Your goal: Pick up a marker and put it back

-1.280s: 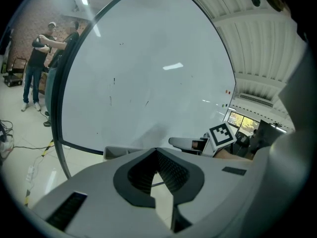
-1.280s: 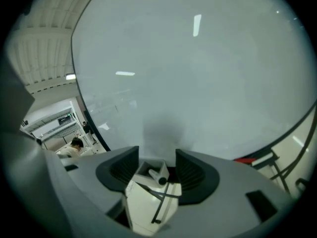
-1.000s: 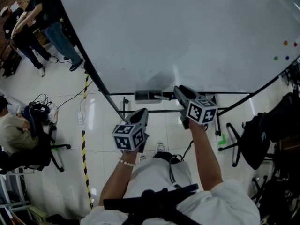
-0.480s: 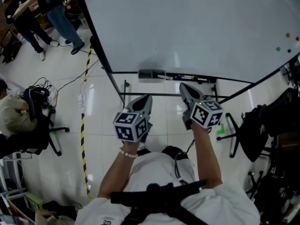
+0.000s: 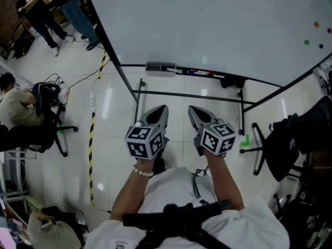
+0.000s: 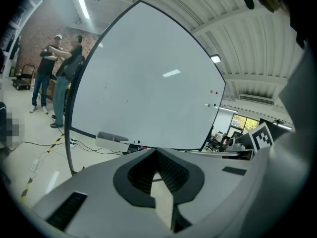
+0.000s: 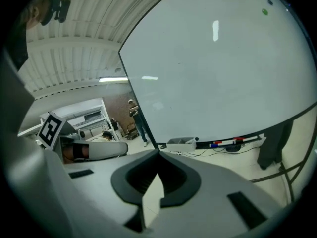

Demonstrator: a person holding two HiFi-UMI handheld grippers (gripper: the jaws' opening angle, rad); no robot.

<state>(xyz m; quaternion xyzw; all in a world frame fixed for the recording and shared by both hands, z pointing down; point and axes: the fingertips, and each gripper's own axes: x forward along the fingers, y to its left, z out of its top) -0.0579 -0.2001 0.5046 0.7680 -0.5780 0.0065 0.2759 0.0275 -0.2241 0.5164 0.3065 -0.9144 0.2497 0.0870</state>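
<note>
Left tool (image 5: 162, 110) and right tool (image 5: 192, 110) point side by side toward a whiteboard (image 5: 218, 19). Both have their jaws pressed together, with nothing between them. Well ahead, the markers (image 5: 199, 72) lie in a row on the board's ledge (image 5: 262, 82), just right of a grey eraser box (image 5: 160, 66). The stand's crossbar (image 5: 192, 95) runs between the tools and the ledge. Coloured magnets (image 5: 316, 24) dot the board's right edge. A black chair (image 5: 275, 149) stands at right. At left are striped floor tape (image 5: 92, 139), a seated person (image 5: 15, 110) and standing people (image 5: 41, 12).
</note>
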